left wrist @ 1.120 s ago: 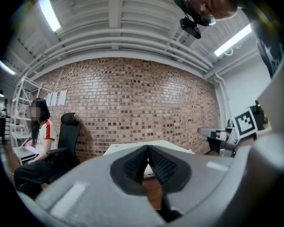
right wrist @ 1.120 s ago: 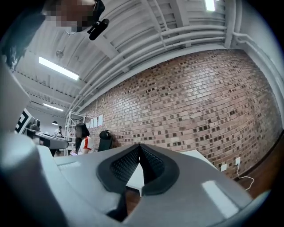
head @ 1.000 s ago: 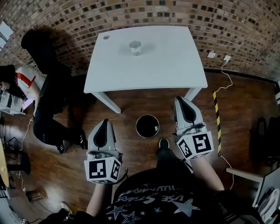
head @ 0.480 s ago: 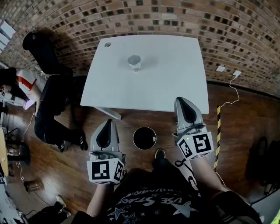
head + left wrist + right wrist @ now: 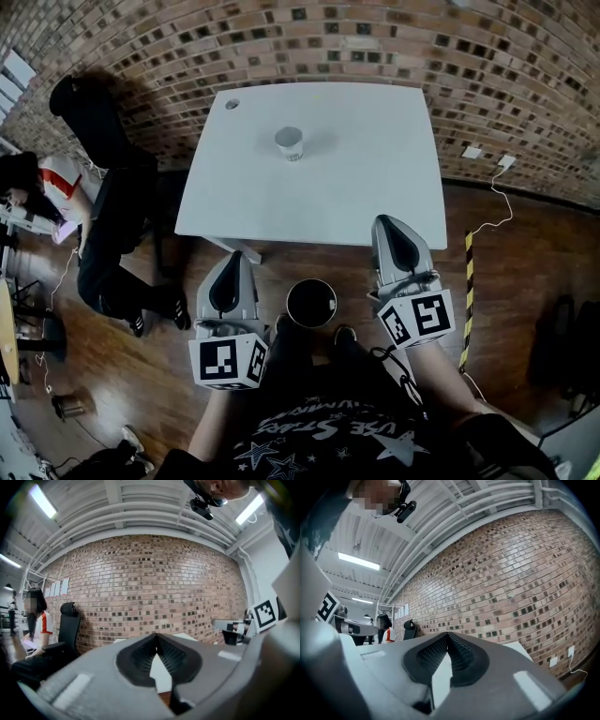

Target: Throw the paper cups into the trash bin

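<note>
One paper cup (image 5: 290, 142) stands on the table (image 5: 375, 187), not yet taken; the trash bin (image 5: 311, 303) is on the floor between the left tool (image 5: 232, 261) and the right tool (image 5: 388, 228); both have jaws together, holding nothing.

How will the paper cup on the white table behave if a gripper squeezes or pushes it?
The paper cup looks small against the white table, so it is probably light. Its wall is paper, so a firm squeeze would likely dent it. It stands upright, open mouth up, so a sideways push may tip it and let it roll.
</note>
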Available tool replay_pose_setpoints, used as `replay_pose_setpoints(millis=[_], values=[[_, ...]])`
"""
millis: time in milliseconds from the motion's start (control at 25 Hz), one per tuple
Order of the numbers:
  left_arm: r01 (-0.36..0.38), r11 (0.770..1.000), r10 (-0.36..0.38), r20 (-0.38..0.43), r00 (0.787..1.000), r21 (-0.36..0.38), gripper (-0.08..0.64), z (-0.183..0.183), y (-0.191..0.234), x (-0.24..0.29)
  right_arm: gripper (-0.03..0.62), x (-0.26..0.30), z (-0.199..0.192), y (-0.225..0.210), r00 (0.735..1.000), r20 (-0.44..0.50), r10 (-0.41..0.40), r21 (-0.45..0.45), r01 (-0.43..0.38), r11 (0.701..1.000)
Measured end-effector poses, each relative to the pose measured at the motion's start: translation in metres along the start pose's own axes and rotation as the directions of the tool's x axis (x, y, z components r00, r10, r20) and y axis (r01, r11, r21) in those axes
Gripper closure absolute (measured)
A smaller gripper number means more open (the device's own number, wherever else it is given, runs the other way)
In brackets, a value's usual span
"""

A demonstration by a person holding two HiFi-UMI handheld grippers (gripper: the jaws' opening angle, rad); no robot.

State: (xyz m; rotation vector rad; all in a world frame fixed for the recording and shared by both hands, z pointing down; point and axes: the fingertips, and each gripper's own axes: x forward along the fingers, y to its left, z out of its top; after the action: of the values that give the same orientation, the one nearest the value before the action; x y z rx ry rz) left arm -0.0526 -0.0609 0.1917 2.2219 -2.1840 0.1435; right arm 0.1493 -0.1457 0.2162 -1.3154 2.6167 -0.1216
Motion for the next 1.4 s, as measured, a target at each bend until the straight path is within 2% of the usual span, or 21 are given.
replay_pose_setpoints(millis=[160, 360, 520, 760, 920, 1120, 1320, 1400], values=[[0.031, 0.999, -0.031, 0.02, 0.999, -0.006, 0.555, 0.002, 0.012, 0.008, 0.584, 0.006, -0.001, 0.005, 0.999, -0.001, -0.039, -0.019, 0.039, 0.999], [0.126, 0.992, -0.125, 0.025, 0.992, -0.032, 0.555, -0.007, 0.034, 0.032, 0.584, 0.032, 0.002, 0.021, 0.996, 0.002, -0.094, -0.077, 0.094, 0.993], [0.18, 0.984, -0.179, 0.049, 0.983, -0.018, 0.555, -0.002, 0.054, 0.055, 0.584, 0.056, -0.003, 0.041, 0.994, 0.001, -0.108, -0.107, 0.108, 0.988], [0.273, 0.962, -0.272, 0.056, 0.961, -0.018, 0.554, -0.01, 0.079, 0.091, 0.584, 0.086, -0.018, 0.058, 0.987, -0.016, -0.158, -0.118, 0.155, 0.981], [0.332, 0.943, -0.33, 0.045, 0.943, -0.04, 0.555, -0.02, 0.093, 0.115, 0.584, 0.099, -0.022, 0.068, 0.984, 0.008, -0.177, -0.102, 0.177, 0.979], [0.356, 0.932, -0.356, 0.012, 0.935, -0.066, 0.555, -0.03, 0.103, 0.133, 0.584, 0.117, -0.036, 0.068, 0.975, -0.016, -0.221, -0.122, 0.217, 0.969], [0.349, 0.933, -0.35, 0.005, 0.937, -0.084, 0.555, -0.038, 0.102, 0.153, 0.584, 0.138, -0.056, 0.057, 0.981, -0.066, -0.181, -0.137, 0.17, 0.976], [0.33, 0.941, -0.33, 0.006, 0.944, -0.079, 0.554, -0.043, 0.102, 0.166, 0.584, 0.15, -0.065, 0.048, 0.985, -0.083, -0.15, -0.129, 0.138, 0.982]])
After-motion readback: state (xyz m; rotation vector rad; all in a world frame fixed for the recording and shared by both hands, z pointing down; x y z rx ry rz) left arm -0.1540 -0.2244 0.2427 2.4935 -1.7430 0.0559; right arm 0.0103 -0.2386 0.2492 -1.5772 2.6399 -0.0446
